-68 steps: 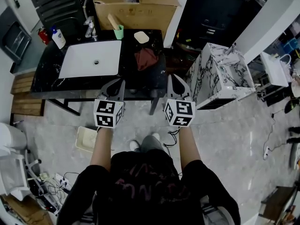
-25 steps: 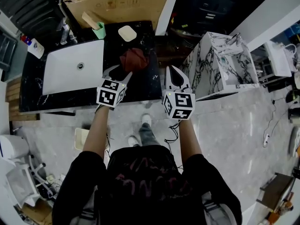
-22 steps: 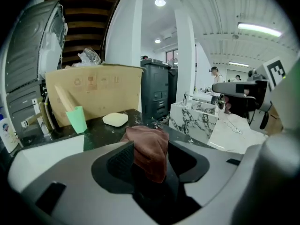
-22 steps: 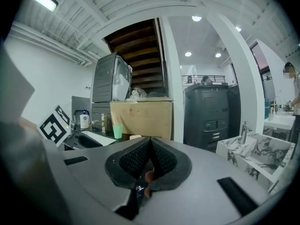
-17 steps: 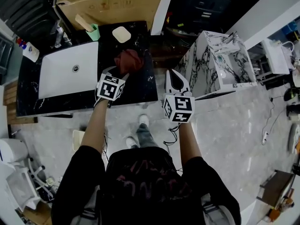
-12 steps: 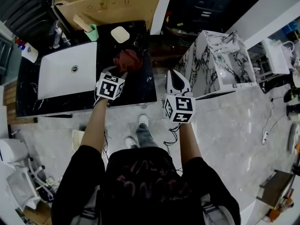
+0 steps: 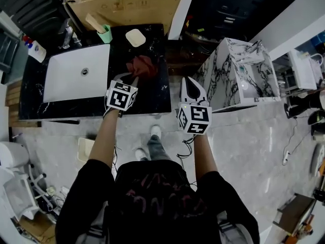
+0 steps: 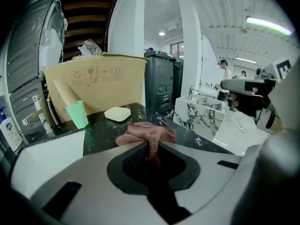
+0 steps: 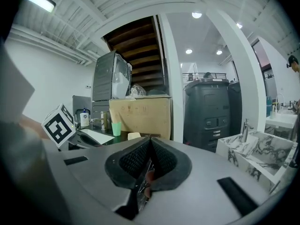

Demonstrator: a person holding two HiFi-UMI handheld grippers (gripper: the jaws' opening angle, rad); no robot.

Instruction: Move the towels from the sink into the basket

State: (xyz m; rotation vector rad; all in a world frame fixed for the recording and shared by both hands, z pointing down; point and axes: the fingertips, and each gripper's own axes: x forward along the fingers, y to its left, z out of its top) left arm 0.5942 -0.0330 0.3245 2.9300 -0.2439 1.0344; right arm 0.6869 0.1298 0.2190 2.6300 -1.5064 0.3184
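The towel (image 7: 143, 66) is dusty red, on a black table (image 7: 152, 98) veined with white. The sink (image 7: 76, 72) is plain white, the cup (image 7: 105, 34) mint green, the box (image 7: 127, 4) cardboard brown. The left tool (image 7: 133, 79) and right tool (image 7: 190, 81) are grey with black pads and black-and-white square markers.

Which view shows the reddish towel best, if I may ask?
Left gripper view: the towel is close, pinched in jaws that have just been closing. Head view shows it small on the counter; right gripper view misses it.
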